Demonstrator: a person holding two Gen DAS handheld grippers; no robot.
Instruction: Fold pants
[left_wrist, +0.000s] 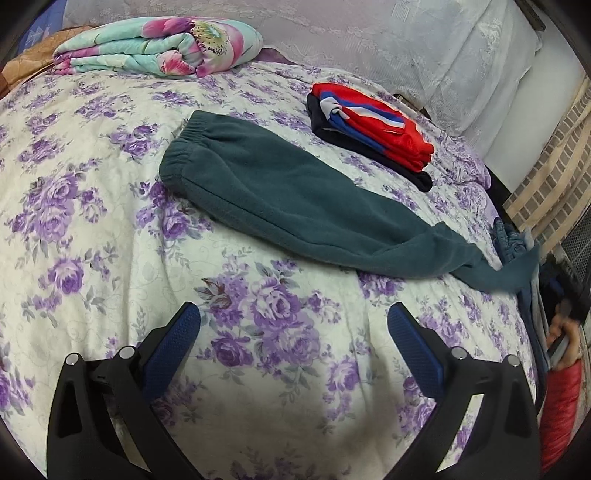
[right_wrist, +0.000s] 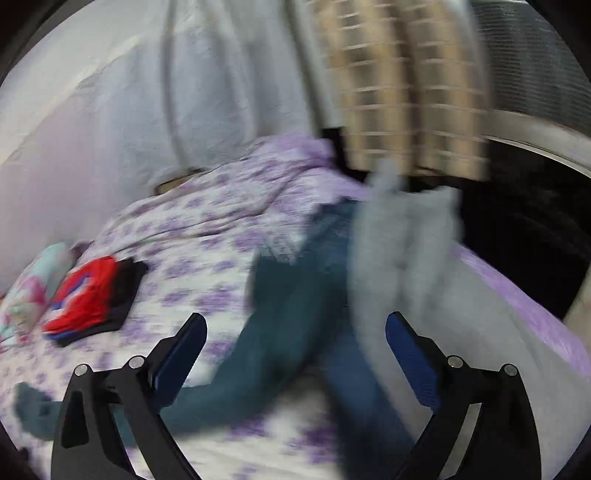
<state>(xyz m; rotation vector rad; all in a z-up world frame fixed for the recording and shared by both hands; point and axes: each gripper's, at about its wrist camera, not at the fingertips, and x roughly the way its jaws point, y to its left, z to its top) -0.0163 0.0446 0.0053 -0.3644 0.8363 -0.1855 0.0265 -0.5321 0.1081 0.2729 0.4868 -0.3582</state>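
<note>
From my seat the green pants (left_wrist: 295, 195) look like thick matt fleece, soft and slightly fuzzy, with a gathered elastic waistband. The bedspread (left_wrist: 92, 221) under them is smooth printed cotton cloth, a little creased. The folded quilt (left_wrist: 159, 48) has a faint sheen (it looks padded). The red and blue folded clothes (left_wrist: 373, 125) seem a smoother knit. On the left gripper (left_wrist: 293, 334) I see matt black plastic arms, blue rubbery pads (left_wrist: 413, 350) with a fine dimpled grain, and shiny metal pins. My right view is blurred; a grey cloth (right_wrist: 406, 240) looks fuzzy.
</note>
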